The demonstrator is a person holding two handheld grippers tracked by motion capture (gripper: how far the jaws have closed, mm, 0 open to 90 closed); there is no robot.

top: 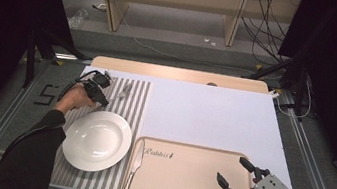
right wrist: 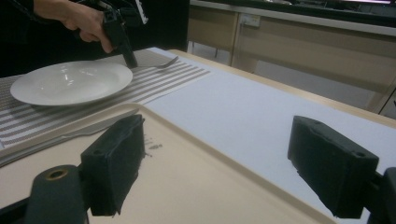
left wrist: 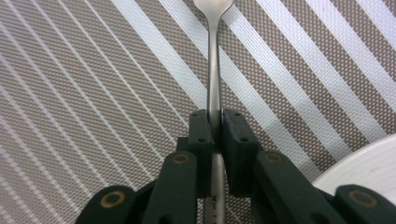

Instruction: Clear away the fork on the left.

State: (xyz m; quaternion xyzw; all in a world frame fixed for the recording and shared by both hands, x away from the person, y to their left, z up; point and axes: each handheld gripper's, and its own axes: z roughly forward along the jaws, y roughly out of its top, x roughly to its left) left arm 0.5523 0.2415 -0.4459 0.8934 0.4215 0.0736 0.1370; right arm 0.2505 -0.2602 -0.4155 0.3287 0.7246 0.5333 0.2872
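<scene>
A metal fork (left wrist: 214, 70) lies on the striped placemat (top: 136, 101) at the far left of the table, beyond a white plate (top: 97, 140). My left gripper (left wrist: 214, 116) is shut on the fork's handle, with both pads pressed against it and the tines pointing away. In the high view the left gripper (top: 100, 97) tilts down at the fork (top: 121, 92), just past the plate's far rim. My right gripper (top: 231, 168) hovers open over the near right part of the beige tray (top: 189, 147), with nothing between its jaws (right wrist: 215, 158).
A table knife (top: 134, 167) lies along the tray's left edge, beside the plate. A white sheet (top: 204, 115) covers the table's middle and right. The plate (right wrist: 70, 81) and fork (right wrist: 163, 64) sit far off in the right gripper view.
</scene>
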